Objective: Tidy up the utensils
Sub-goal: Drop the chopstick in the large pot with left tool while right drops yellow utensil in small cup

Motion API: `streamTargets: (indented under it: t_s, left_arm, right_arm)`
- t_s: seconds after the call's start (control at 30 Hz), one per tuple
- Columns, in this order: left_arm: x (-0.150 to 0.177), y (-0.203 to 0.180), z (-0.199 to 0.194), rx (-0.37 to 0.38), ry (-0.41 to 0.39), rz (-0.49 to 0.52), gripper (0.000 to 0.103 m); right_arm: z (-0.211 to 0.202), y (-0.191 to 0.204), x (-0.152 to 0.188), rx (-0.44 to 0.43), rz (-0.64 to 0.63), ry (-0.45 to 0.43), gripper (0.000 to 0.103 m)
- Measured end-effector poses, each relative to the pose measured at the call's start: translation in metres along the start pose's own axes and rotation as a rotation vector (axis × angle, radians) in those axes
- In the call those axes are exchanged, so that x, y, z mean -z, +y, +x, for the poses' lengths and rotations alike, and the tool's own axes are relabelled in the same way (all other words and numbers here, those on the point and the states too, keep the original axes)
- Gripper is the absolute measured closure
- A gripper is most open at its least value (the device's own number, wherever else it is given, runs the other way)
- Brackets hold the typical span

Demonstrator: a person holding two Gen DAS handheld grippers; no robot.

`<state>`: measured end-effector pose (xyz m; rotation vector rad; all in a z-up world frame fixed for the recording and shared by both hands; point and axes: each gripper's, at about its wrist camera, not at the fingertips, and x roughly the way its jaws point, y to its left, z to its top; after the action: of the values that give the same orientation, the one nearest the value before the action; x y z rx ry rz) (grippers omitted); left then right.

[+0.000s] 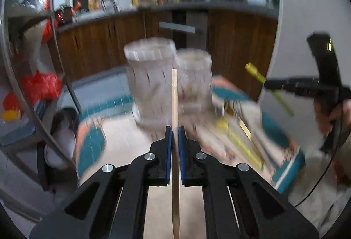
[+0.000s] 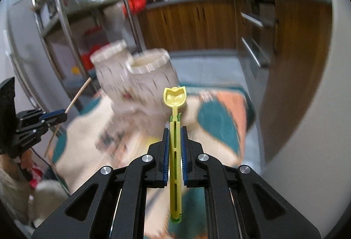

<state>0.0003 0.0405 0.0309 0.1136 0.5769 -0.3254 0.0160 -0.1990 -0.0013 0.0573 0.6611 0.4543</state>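
L gripper (image 1: 175,129) clamps chopstick (image 1: 174,94), R gripper (image 2: 174,130) clamps yellow spoon (image 2: 174,100), both near holders (image 2: 151,77); thin grips could slip w/ fast swing.

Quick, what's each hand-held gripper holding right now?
Left hand-held gripper: closed on a wooden stick.
Right hand-held gripper: closed on a yellow plastic spoon.

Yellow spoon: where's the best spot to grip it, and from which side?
Grip the yellow spoon on its long flat slotted handle, not the tulip-shaped bowl. Come in along the handle from the tail end, pads on the two narrow edges. That is how the right hand-held gripper holds it now, bowl pointing ahead toward the holders.
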Motion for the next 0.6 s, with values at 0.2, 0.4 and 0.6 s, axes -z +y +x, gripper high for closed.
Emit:
streamTargets:
  t_s: [0.2, 0.4, 0.6]
  left_arm:
    - [-0.054, 0.019, 0.004, -0.012, -0.167, -0.064, 0.097]
    - [-0.109, 0.035, 0.029, -0.033, -0.269, -0.103, 0.097]
    - [-0.139, 0.049, 0.066, -0.06, -0.32, -0.175, 0.097]
  right_arm:
    - [0.01, 0.015, -0.046, -0.068, 0.011, -0.137, 0.093]
    - [0.031, 0.019, -0.088, -0.111, 0.047, -0.254, 0.093]
    - [0.066, 0.012, -0.112, -0.159, 0.132, -0.326, 0.093]
